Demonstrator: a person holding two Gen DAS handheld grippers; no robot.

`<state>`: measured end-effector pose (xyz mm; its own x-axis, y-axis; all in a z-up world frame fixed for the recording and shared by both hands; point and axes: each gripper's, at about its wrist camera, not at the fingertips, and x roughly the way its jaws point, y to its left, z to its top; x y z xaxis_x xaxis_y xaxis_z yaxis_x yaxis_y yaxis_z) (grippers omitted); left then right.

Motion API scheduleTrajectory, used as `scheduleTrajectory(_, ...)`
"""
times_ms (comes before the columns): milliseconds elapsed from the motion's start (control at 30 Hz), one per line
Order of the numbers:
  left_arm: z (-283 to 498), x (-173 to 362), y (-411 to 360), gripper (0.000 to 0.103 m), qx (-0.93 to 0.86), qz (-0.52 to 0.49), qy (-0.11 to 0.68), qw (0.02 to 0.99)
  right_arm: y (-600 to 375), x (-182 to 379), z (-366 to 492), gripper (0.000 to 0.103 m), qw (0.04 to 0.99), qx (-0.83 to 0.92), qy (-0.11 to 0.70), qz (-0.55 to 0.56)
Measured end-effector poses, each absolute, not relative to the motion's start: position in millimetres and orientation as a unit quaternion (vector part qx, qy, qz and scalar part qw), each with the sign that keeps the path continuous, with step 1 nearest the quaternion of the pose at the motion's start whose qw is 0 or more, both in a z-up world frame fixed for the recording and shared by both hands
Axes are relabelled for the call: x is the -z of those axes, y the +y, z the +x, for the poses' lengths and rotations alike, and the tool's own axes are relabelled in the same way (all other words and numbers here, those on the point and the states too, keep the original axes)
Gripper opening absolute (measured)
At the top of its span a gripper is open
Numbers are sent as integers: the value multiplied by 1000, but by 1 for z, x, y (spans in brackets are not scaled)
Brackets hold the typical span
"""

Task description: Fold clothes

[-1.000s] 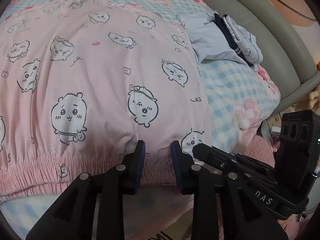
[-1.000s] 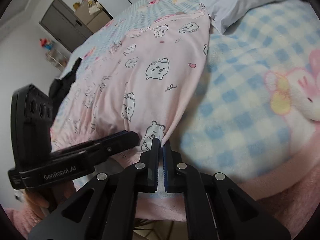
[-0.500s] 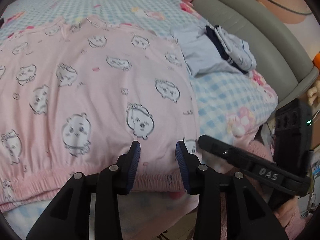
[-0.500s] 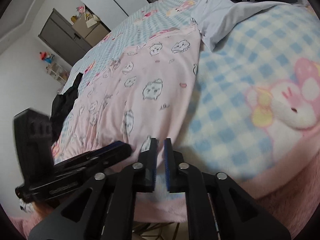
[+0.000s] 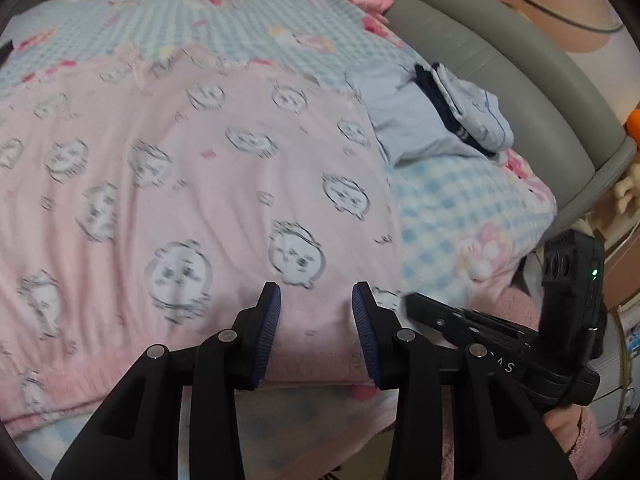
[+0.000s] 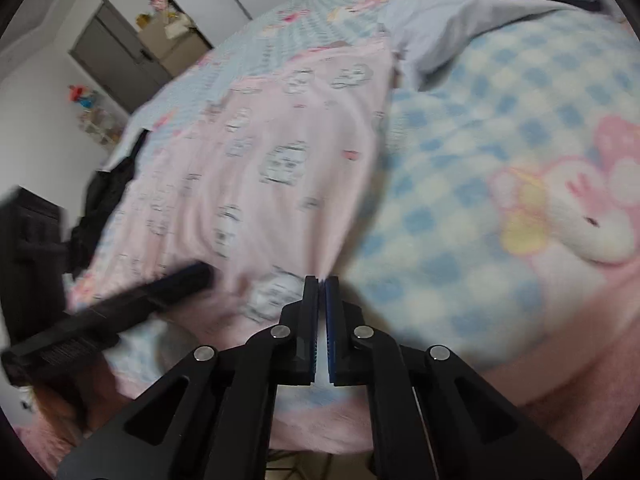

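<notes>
Pink printed garment (image 5: 208, 200) spread flat on bed (image 5: 460, 204), elastic hem at near edge. Left hand-held gripper (image 5: 316, 300) angled down over hem, jaws apart, having just widened, nothing pinched. Right hand-held gripper (image 6: 321, 280) angled down at hem corner, jaws closed on garment's edge

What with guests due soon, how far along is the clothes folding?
Done: a folded pale-blue pile lies nearby. In hand: the pink garment lies spread; the right hand-held gripper just closed on its corner, the left hand-held gripper, jaws just opened, hovers at the hem. Left: every fold, plus a dark garment.
</notes>
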<state>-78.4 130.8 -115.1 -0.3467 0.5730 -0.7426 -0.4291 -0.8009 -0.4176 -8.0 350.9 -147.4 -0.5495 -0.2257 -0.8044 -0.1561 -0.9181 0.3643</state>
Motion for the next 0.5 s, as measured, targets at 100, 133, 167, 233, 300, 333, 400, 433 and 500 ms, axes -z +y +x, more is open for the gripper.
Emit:
scheduleTrajectory(100,-82,107,114,39,-835,-470,-58,282,367,139,0,3,31,859,-257,443)
scheduleTrajectory(133,-83,105,108,39,-840,-466,-56,273,370,132,1,3,36,863,-268,428)
scheduleTrajectory(167,-84,104,100,39,-845,-462,-55,262,369,124,1,3,40,870,-262,415)
scheduleTrajectory(233,-90,107,81,39,-851,-469,-63,230,358,111,-7,3,50,883,-225,408)
scheduleTrajectory(300,-96,116,66,39,-851,-483,-60,199,337,106,-22,8,60,886,-182,423)
scheduleTrajectory(333,-98,120,58,39,-850,-490,-59,183,326,108,-30,10,64,882,-166,436)
scheduleTrajectory(400,-99,129,53,39,-846,-506,-47,163,304,116,-46,12,69,874,-138,460)
scheduleTrajectory(433,-99,134,50,39,-843,-514,-41,152,296,121,-50,12,70,872,-124,468)
scheduleTrajectory(500,-98,143,44,39,-832,-534,-38,142,282,135,-56,12,44,865,-89,492)
